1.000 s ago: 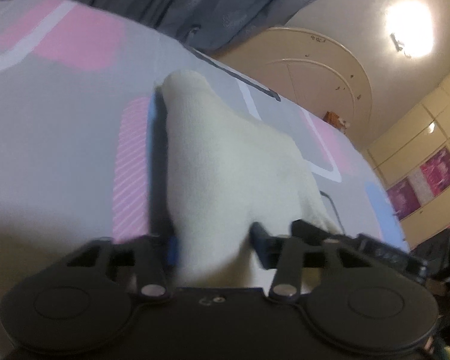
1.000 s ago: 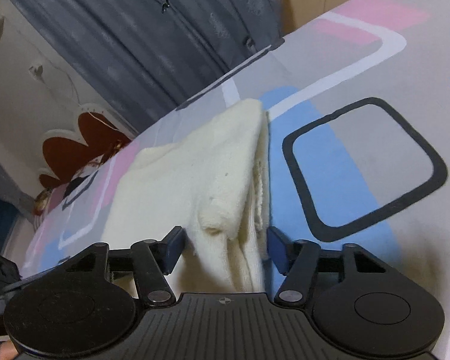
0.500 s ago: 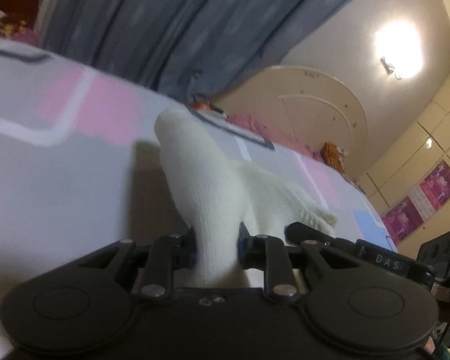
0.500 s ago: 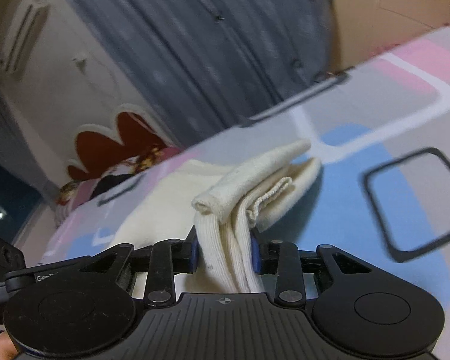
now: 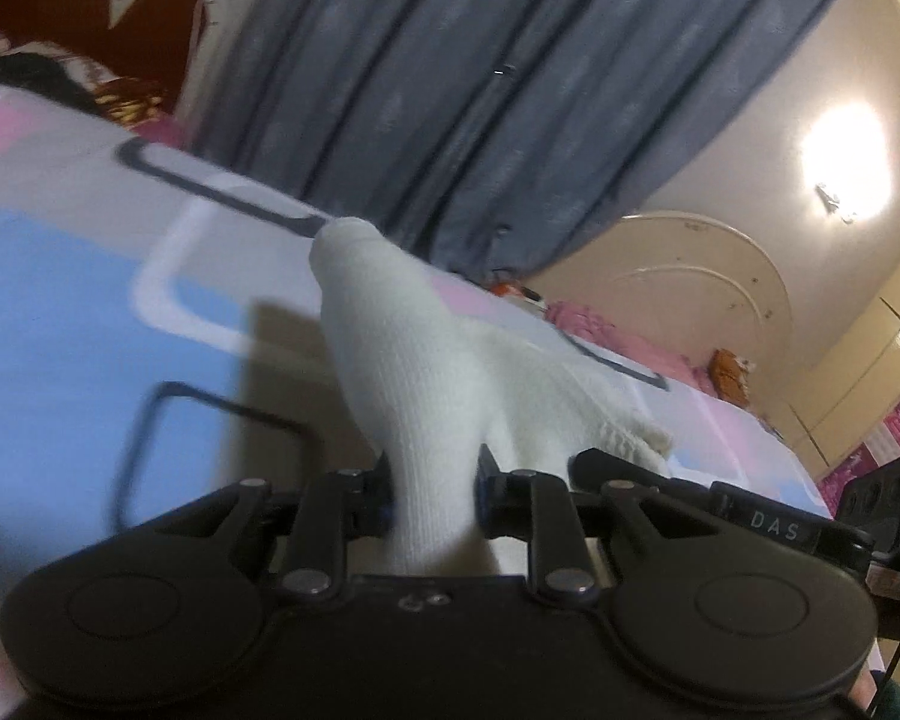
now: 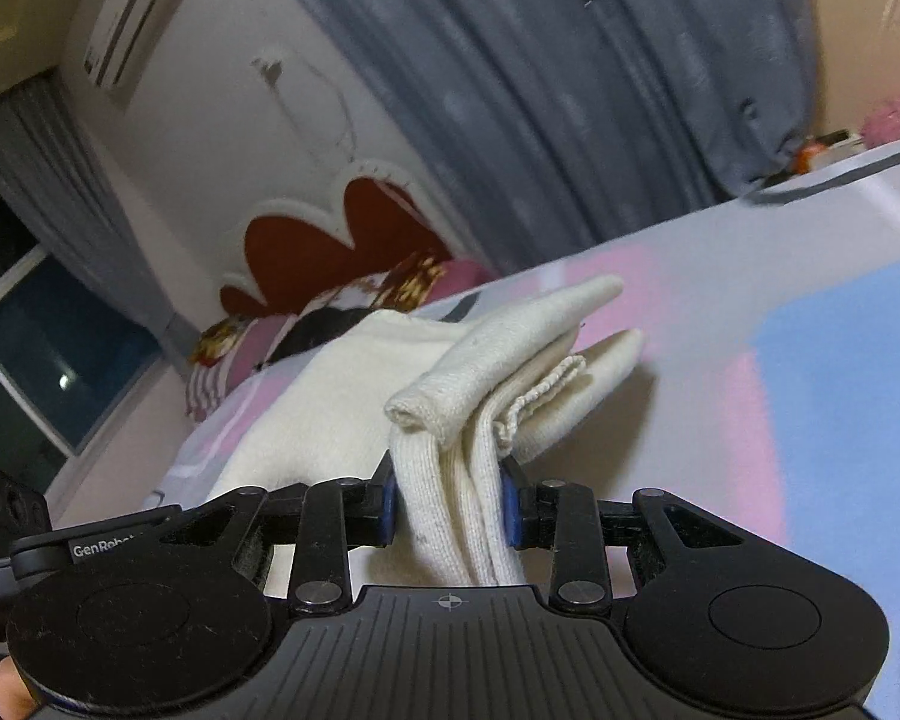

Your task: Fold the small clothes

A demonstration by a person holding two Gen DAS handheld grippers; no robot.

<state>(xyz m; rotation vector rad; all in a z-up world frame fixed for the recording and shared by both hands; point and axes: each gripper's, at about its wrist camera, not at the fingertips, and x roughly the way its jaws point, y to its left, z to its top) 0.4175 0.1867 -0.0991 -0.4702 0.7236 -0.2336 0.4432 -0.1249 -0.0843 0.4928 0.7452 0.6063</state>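
A cream knitted garment (image 5: 426,384) lies partly folded on the patterned bed sheet (image 5: 60,300). My left gripper (image 5: 432,495) is shut on one end of it and holds that end raised off the sheet. In the right wrist view the same garment (image 6: 498,384) shows as several stacked layers with a rolled edge on top. My right gripper (image 6: 448,507) is shut on those layers and holds them lifted. The rest of the garment trails down to the sheet between the two grippers.
The sheet (image 6: 810,360) has pink, blue and grey shapes with dark outlines. Grey curtains (image 5: 480,90) hang behind the bed. A red and white headboard (image 6: 342,228) and pillows (image 6: 342,312) stand at the far end. The other gripper's body (image 5: 780,528) shows at the right.
Both grippers closed on the garment, which lay loose between open jaws a second ago. Both have since lifted it off the sheet and tilted upward.
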